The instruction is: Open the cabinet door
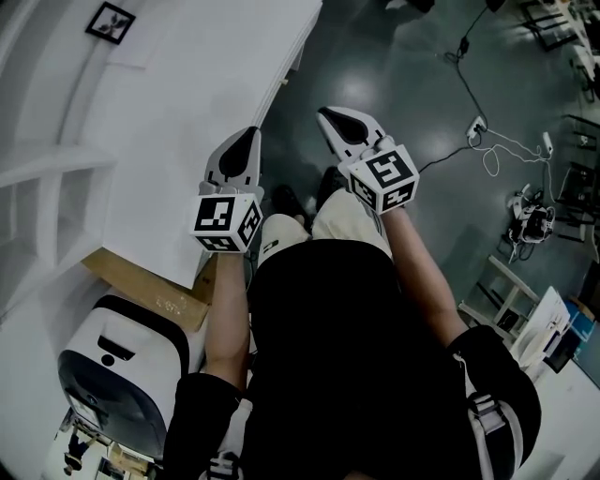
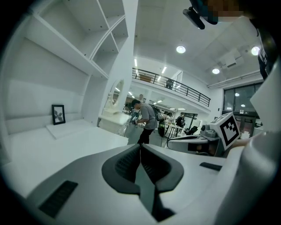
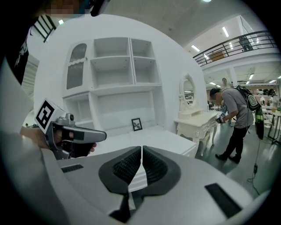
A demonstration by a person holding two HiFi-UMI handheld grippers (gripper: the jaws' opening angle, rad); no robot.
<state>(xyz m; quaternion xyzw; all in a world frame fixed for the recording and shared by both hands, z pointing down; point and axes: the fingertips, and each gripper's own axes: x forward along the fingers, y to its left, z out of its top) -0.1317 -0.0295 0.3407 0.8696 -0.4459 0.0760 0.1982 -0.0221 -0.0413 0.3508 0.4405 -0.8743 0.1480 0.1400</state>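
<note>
The white left gripper [image 2: 140,147] and the white right gripper [image 3: 142,149] are both shut and hold nothing. They hang by the flat white worktop [image 1: 187,112]. The arched door [image 3: 77,66] sits high on the tall white shelf cabinet [image 3: 114,92], well apart and not yet touched. Next, I think, one gripper must reach it and open up.

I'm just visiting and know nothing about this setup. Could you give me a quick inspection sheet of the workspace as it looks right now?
Surface: white cabinet top, bare except for a small framed picture.
Job's things: white cabinet with open shelves; the arched panel at upper left may be a door and looks closed.
Clutter: cardboard sheet and a white machine beside the cabinet.
Grippers: left gripper and right gripper are both shut and empty.
Cables: power strip and cables on the floor.
Surroundings: dressing table with a person standing at it; railed balcony above.
</note>
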